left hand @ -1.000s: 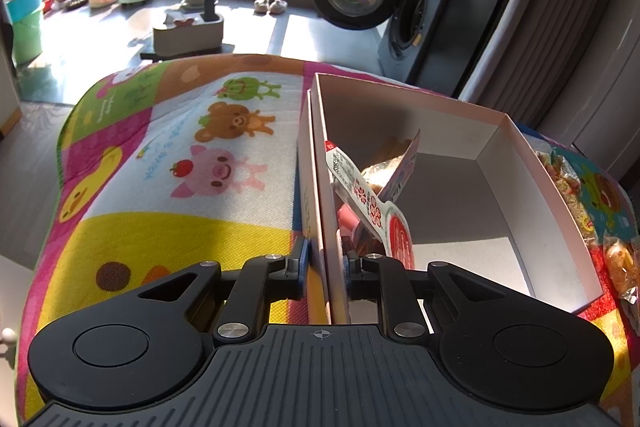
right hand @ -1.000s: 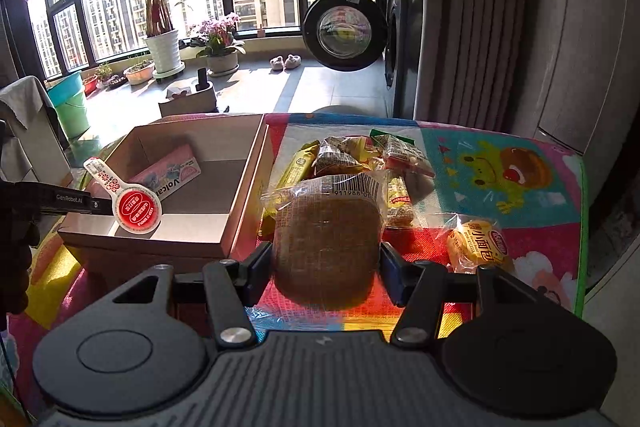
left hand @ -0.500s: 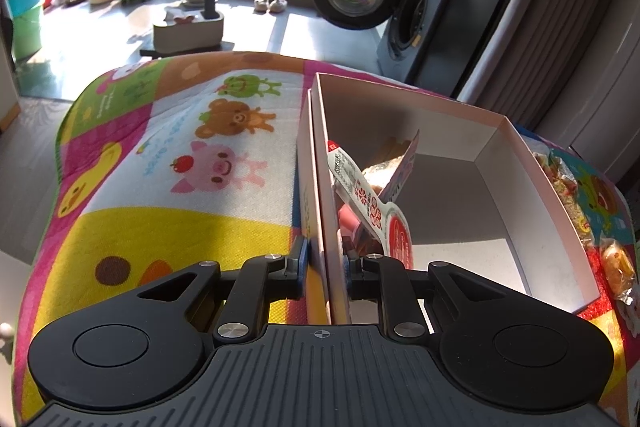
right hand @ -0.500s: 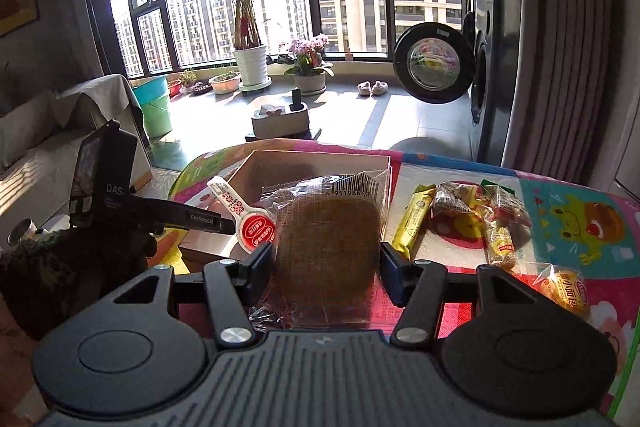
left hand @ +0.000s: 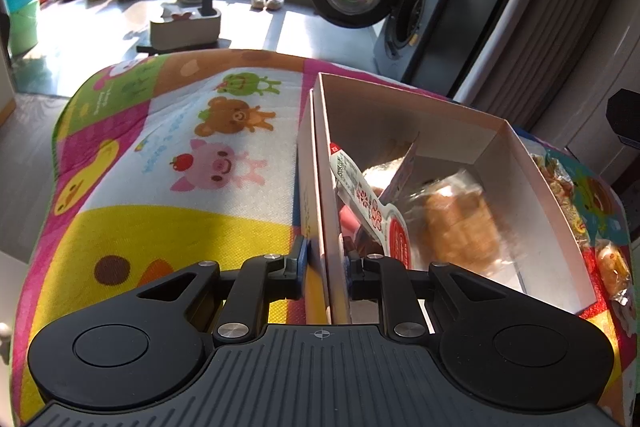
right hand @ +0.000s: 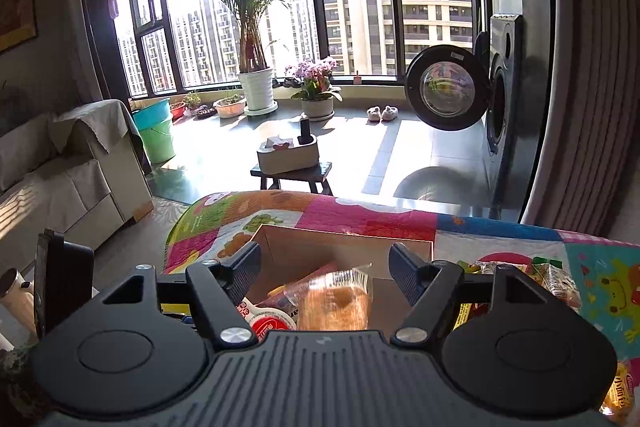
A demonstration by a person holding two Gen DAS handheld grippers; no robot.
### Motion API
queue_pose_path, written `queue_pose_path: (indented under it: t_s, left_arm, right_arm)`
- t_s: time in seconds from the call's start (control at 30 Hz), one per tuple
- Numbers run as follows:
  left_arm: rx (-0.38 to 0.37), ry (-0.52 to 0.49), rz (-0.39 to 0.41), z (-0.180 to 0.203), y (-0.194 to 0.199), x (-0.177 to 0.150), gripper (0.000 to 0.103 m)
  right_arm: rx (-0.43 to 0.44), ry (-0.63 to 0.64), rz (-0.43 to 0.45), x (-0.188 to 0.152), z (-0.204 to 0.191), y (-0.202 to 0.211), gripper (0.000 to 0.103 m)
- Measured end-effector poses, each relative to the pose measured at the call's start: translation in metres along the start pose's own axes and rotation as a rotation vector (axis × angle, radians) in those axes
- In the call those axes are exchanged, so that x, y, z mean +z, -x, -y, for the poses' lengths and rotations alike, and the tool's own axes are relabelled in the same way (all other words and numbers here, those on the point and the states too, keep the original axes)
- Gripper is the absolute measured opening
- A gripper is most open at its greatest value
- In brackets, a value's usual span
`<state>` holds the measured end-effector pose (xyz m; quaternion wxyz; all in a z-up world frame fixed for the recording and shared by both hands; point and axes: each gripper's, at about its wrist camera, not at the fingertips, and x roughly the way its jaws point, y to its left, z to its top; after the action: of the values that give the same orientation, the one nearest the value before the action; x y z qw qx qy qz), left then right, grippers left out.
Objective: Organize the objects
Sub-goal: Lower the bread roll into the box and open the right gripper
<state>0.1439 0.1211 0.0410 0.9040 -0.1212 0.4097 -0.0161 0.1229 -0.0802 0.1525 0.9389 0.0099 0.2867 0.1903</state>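
Inside the cardboard box (left hand: 516,163), the wrapped bread (left hand: 460,223) now lies beside the red-and-white pouch (left hand: 376,211), released by the right claw (right hand: 324,267), whose jaws stand spread above it after gripping it a second ago. The left claw (left hand: 322,263) pinches the box's near wall. Only the right view shows more snack packets (right hand: 548,279) waiting right of the box.

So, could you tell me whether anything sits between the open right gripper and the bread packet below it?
Nothing visible does. The right gripper hangs open above the box, and the bread packet lies inside, in plain view between its spread fingers.
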Motion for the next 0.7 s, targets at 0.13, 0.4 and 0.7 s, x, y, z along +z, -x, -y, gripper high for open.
queue_pose_path:
  t_s: [0.13,0.4,0.7]
  left_arm:
    - [0.008,-0.003,0.004,0.001,-0.001,0.0,0.019]
    - [0.008,0.0,0.006,0.002,0.0,0.0,0.019]
    - [0.012,0.002,0.01,0.002,0.0,-0.001,0.019]
  right_arm:
    - [-0.044,-0.037,-0.023,-0.01,0.017,-0.002,0.077]
    - [-0.16,-0.135,-0.06,-0.021,0.065,0.006,0.077]
    - [-0.303,-0.305,-0.072,-0.031,0.137,-0.004,0.079]
